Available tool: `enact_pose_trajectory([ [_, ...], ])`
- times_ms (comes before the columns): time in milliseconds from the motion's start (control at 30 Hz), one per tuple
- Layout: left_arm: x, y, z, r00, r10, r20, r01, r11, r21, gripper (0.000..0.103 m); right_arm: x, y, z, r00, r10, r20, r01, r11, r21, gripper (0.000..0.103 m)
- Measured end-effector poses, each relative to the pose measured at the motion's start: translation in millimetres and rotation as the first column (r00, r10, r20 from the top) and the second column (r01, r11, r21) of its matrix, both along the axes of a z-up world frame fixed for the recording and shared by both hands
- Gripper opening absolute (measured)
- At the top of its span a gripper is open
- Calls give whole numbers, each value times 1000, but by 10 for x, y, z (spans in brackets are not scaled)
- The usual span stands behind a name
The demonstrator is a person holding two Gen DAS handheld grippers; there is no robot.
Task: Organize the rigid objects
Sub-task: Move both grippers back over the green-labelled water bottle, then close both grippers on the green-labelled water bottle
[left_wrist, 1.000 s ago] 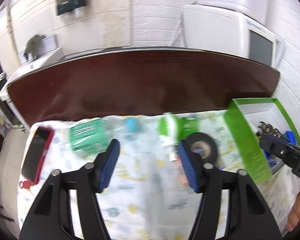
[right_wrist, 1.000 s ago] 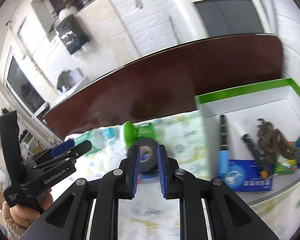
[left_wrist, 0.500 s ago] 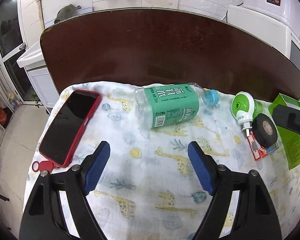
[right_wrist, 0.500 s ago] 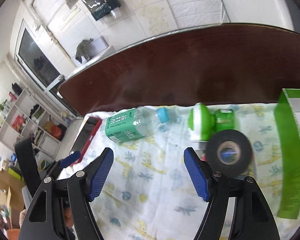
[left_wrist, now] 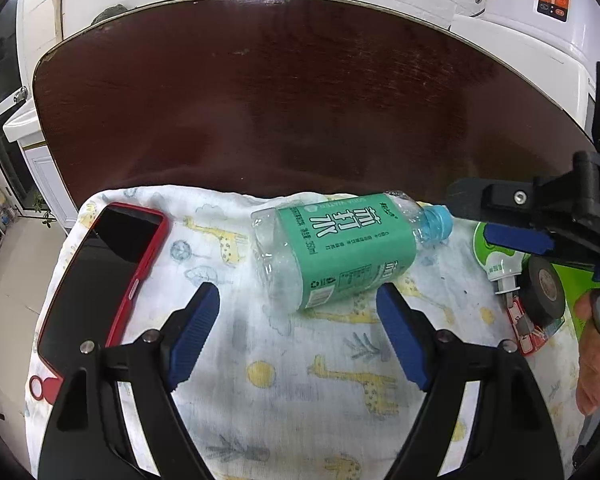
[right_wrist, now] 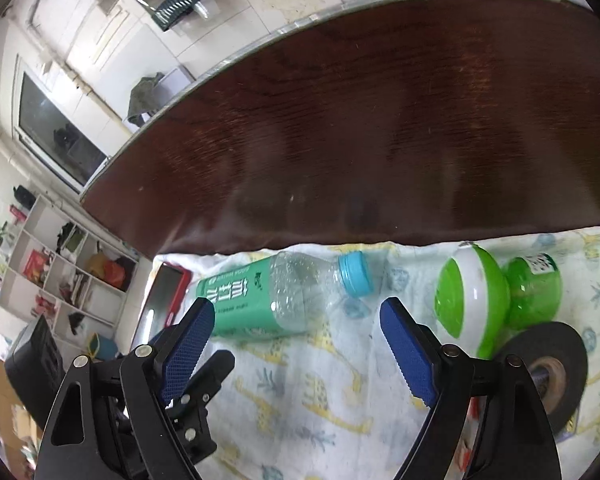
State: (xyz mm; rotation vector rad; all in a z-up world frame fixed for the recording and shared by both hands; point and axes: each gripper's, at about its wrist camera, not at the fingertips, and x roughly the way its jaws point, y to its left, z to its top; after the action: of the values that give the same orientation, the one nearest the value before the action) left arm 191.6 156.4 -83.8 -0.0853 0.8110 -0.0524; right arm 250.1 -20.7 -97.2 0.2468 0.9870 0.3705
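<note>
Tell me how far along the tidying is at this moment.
Nothing visibly finished in these views. In hand: nothing; the left claw is open before the clear plastic bottle with the green label, and the right claw is opening, empty, near its blue cap. Left lying on the giraffe-print cloth: the bottle, red-cased phone, green-and-white plug-in device and black tape roll.

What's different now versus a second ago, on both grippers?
Both grippers swung left, away from the green box, and now face the water bottle. The right gripper was shut and empty; its jaws are opening, nothing between them. The left gripper widened too and stays empty. Bottle, red phone, black tape roll and green-white plug-in device lie unmoved on the giraffe cloth.
</note>
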Motion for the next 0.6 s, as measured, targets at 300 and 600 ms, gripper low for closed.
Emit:
enact_pose_trajectory([
  [300,222,-5,-149,999,-35,-17,35,999,-12,82,308,60,-173,999,-15,-38,16,1000,9,91],
  [600,365,-18,-215,999,-49,-7,49,998,-28,75,303,328,-219,995,93,-36,-94,995,-30,93],
])
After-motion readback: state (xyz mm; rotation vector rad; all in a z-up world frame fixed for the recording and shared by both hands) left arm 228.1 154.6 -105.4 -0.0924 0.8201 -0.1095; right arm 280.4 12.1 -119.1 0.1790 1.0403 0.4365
